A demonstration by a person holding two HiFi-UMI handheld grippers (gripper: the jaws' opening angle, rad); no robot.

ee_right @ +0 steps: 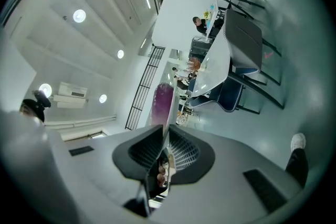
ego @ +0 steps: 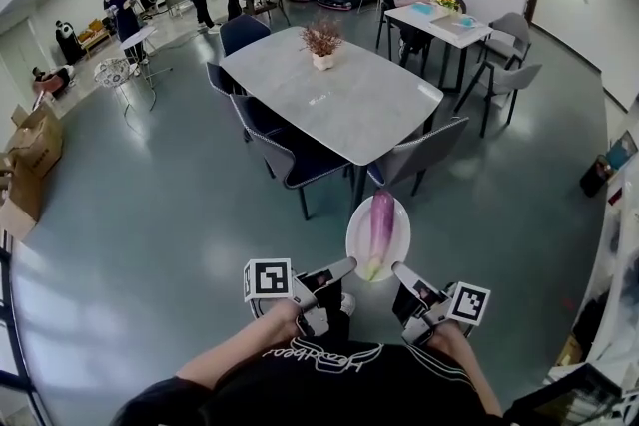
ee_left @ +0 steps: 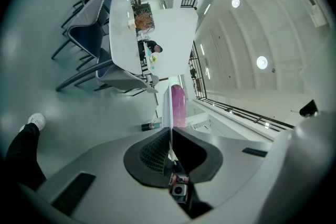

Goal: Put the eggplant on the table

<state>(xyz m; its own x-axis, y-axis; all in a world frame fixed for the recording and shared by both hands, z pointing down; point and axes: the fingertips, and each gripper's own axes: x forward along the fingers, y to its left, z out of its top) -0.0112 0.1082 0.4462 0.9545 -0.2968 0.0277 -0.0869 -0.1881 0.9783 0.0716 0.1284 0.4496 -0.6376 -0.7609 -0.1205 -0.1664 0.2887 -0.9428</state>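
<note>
A purple eggplant [ego: 380,226] lies on a white plate [ego: 399,236] held in the air in front of me, just short of the grey table [ego: 329,100]. My left gripper [ego: 348,266] is shut on the plate's near left rim, and my right gripper [ego: 400,271] is shut on its near right rim. In the left gripper view the plate [ee_left: 166,110] shows edge-on between the jaws with the eggplant [ee_left: 178,106] beside it. In the right gripper view the eggplant [ee_right: 160,104] lies against the plate's edge [ee_right: 168,107].
A potted plant [ego: 321,43] stands at the table's far end. Dark and grey chairs [ego: 297,155] ring the table, one grey chair [ego: 424,150] close to the plate. A second table [ego: 439,20] with a seated person is at the back right. Several people stand farther off.
</note>
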